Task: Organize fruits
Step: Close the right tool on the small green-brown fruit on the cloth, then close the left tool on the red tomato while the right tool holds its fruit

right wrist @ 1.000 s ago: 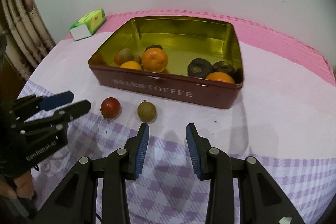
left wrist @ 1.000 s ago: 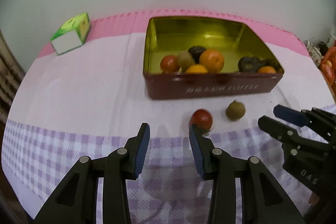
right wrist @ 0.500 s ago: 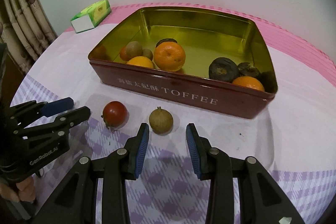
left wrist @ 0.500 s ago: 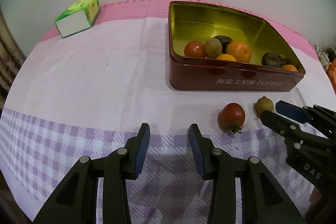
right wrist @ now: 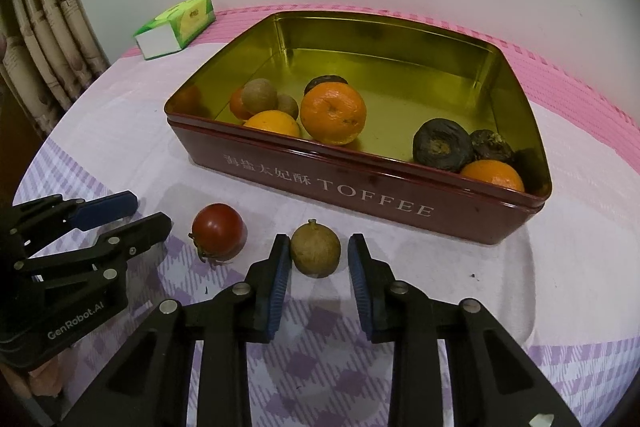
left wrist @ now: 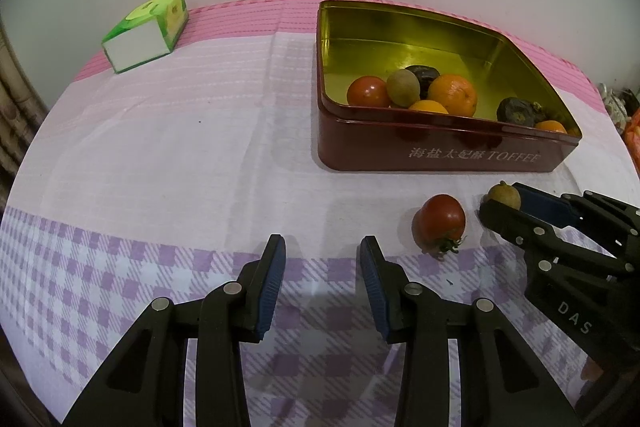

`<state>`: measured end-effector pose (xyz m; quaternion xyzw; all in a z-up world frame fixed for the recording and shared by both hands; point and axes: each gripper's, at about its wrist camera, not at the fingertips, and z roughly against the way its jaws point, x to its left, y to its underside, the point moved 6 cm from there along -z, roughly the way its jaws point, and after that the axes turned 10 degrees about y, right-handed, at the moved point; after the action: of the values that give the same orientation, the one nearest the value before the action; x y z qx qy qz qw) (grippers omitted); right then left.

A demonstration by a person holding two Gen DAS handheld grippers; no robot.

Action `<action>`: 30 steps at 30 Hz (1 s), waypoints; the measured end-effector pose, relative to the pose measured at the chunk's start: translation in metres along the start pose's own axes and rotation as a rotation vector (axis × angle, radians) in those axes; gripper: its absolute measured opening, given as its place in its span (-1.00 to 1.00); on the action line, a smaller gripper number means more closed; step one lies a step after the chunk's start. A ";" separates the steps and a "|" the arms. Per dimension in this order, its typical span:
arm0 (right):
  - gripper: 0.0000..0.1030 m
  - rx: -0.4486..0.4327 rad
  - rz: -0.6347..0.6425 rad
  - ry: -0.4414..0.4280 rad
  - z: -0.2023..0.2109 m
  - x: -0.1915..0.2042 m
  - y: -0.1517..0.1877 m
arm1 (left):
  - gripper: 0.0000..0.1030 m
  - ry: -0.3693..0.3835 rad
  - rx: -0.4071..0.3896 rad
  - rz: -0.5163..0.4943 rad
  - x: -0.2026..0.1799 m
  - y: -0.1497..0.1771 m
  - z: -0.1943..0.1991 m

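Two loose fruits lay on the cloth-covered table (right wrist: 580,267) in front of a rectangular tin (right wrist: 360,187), dark red outside with white "TOFFEE" lettering and glossy gold inside. The rough, dull brown round fruit (right wrist: 315,248) sat between the ribbed blue pads of the right claw (right wrist: 318,281), whose black fingers were spread to either side of it; whether the left pad touched the skin could not be told. Just beside it, at about nine o'clock, rested a smooth, shiny red tomato (right wrist: 218,230) with a dried green stem. The left claw (left wrist: 322,287) was also spread, holding nothing, over the purple-and-white checked part of the cloth, with the tomato at roughly two o'clock from it. Inside the tin, dimpled oranges (right wrist: 333,113), more brown round fruits, another tomato and some wrinkled, blackish fruits (right wrist: 441,143) clustered along the near wall. A green-and-white tissue pack (right wrist: 176,27), box-shaped with soft corners, lay well apart from the tin at about eleven o'clock, on the ribbed pink band.
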<state>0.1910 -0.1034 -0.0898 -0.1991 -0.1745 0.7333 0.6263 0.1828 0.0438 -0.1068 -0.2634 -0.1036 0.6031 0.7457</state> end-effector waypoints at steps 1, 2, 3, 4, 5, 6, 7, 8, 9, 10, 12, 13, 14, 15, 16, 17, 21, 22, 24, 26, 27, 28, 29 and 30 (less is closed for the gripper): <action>-0.46 -0.001 0.002 0.001 0.000 0.001 0.000 | -0.21 0.000 0.000 -0.002 0.000 0.000 0.000; -0.47 -0.002 0.005 0.004 0.000 0.001 0.000 | -0.21 0.000 -0.001 -0.004 -0.001 0.000 0.000; -0.53 -0.002 0.005 0.008 0.000 0.001 0.000 | -0.21 -0.001 -0.001 -0.006 -0.002 0.000 0.000; -0.55 -0.001 0.003 0.008 0.000 0.001 0.000 | -0.21 0.001 0.000 -0.008 -0.002 0.001 0.000; -0.55 -0.001 0.001 0.007 0.000 0.001 0.000 | -0.21 0.000 -0.001 -0.009 -0.002 0.001 0.000; -0.55 -0.001 0.003 0.009 0.001 0.001 0.001 | -0.21 -0.002 -0.001 -0.009 -0.003 0.001 0.001; -0.55 -0.001 0.003 0.010 0.000 0.001 0.000 | -0.21 -0.001 0.000 -0.009 -0.004 0.001 0.000; -0.55 -0.001 0.004 0.011 0.001 0.001 0.001 | -0.21 -0.001 0.000 -0.009 -0.005 0.000 0.001; -0.55 -0.002 0.005 0.011 0.001 0.001 0.001 | -0.21 -0.002 -0.001 -0.010 -0.005 0.000 0.001; -0.55 -0.001 0.003 0.011 0.001 0.001 0.001 | -0.21 -0.002 -0.001 -0.012 -0.005 0.001 0.001; -0.55 0.000 0.000 0.012 0.001 -0.001 0.002 | -0.21 -0.001 0.000 -0.013 -0.006 0.001 0.001; -0.55 -0.001 -0.001 0.014 0.002 -0.001 0.002 | -0.21 -0.003 0.000 -0.014 -0.006 0.000 0.001; -0.55 -0.002 -0.002 0.017 0.002 -0.002 0.003 | -0.21 -0.002 0.000 -0.015 -0.007 0.000 0.001; -0.55 -0.002 -0.005 0.019 0.002 -0.004 0.004 | -0.21 0.000 0.000 -0.014 -0.007 -0.001 0.001; -0.55 -0.002 -0.008 0.021 0.002 -0.006 0.005 | -0.21 0.001 0.000 -0.013 -0.009 -0.001 0.001; -0.55 -0.002 -0.013 0.026 0.003 -0.009 0.006 | -0.21 0.001 0.000 -0.015 -0.010 -0.001 0.001; -0.55 -0.001 -0.036 0.041 0.004 -0.021 0.009 | -0.21 0.013 -0.003 -0.024 -0.017 -0.003 0.001; -0.55 -0.001 -0.043 0.046 0.005 -0.024 0.010 | -0.21 0.017 -0.003 -0.030 -0.019 -0.003 0.001; -0.55 0.000 -0.054 0.056 0.006 -0.032 0.013 | -0.21 0.024 -0.003 -0.038 -0.023 -0.003 0.001; -0.55 0.000 -0.063 0.066 0.008 -0.039 0.016 | -0.21 0.037 -0.005 -0.046 -0.029 -0.003 0.002; -0.55 0.000 -0.069 0.069 0.008 -0.042 0.018 | -0.21 0.041 -0.005 -0.049 -0.031 -0.003 0.002; -0.55 0.000 -0.075 0.073 0.009 -0.045 0.019 | -0.21 0.047 -0.006 -0.054 -0.035 -0.003 0.002; -0.55 0.000 -0.080 0.076 0.010 -0.048 0.021 | -0.21 0.052 -0.007 -0.059 -0.038 -0.003 0.003; -0.55 -0.001 -0.082 0.079 0.011 -0.050 0.022 | -0.21 0.056 -0.008 -0.064 -0.041 -0.003 0.003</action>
<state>0.1736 -0.1565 -0.0878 -0.2208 -0.1579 0.6984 0.6623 0.1741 0.0052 -0.0959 -0.2795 -0.0934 0.5709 0.7663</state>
